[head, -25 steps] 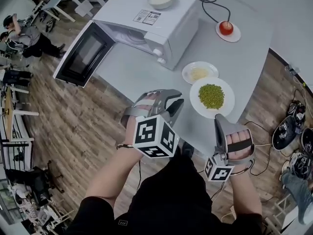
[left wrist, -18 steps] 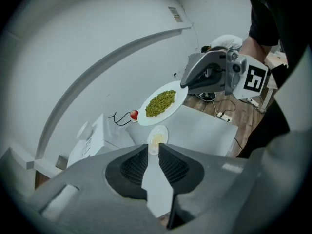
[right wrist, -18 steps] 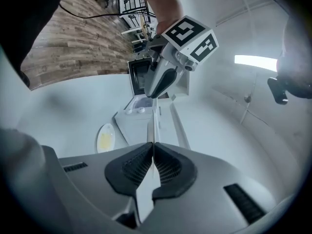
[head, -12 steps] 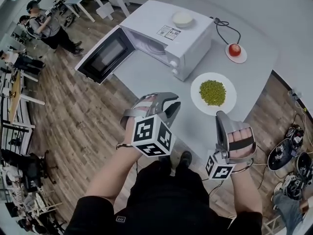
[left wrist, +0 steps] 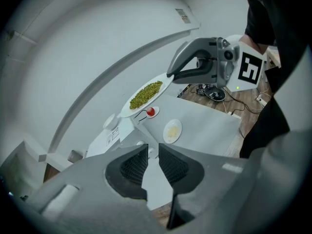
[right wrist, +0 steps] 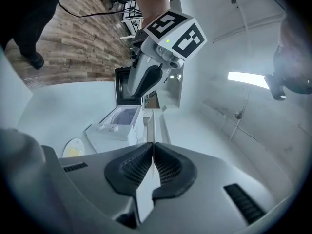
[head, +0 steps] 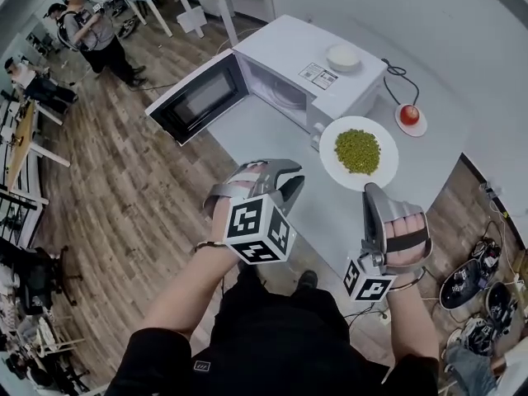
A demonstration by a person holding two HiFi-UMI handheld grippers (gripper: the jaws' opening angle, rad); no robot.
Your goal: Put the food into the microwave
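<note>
Fingers (right wrist: 131,167) of the right gripper (head: 371,192) pinch the pea plate (head: 330,167) by its rim. It's just come up off the tabletop (head: 260,130), near the open microwave (head: 289,44). Meanwhile the left gripper (head: 287,181) is slightly parted and empty.

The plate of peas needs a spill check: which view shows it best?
The head view: it looks down on the whole plate of peas, peas unobscured. The left gripper view shows it obliquely, in the right gripper. The right gripper view shows only its rim edge-on between shut jaws.
</note>
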